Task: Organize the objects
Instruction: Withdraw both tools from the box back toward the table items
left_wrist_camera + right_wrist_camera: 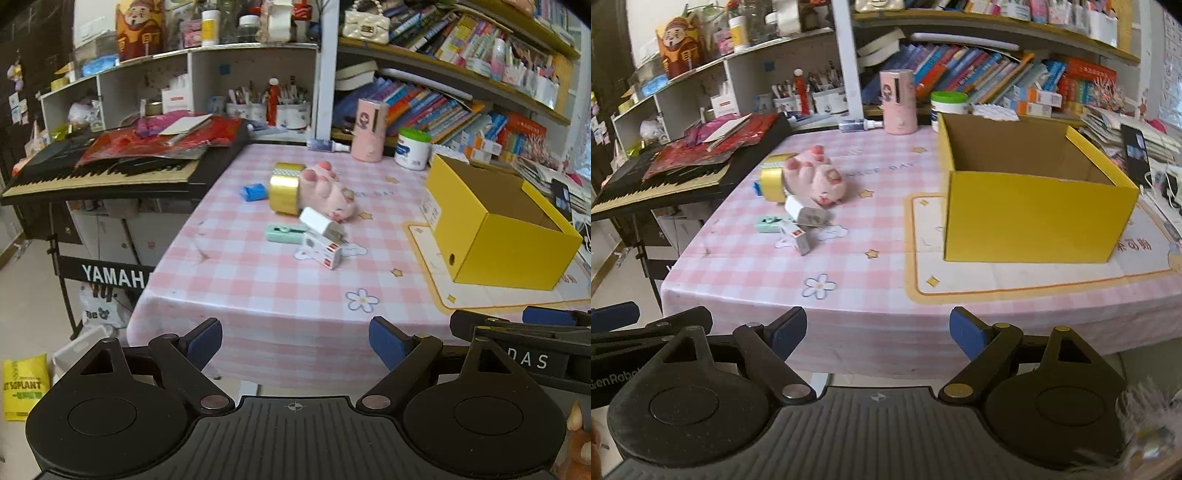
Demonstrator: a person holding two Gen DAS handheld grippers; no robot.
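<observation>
We hold our left gripper (295, 343) and right gripper (878, 334) with jaws spread and empty, short of the table (295, 295). One open yellow box (1034, 218) stands upright at its right. Left of it huddle one pink plush paw (332, 192), lying toes-away, two gold tape rolls (283, 194), one white charger (319, 223), one mint clip (282, 233), one small carton (327, 253) and one blue piece (253, 192).

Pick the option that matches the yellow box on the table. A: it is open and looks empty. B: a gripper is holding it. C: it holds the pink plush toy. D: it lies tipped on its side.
A: the yellow box stands upright and open-topped, only bare cardboard showing inside, while the pink plush toy lies on the table.
</observation>
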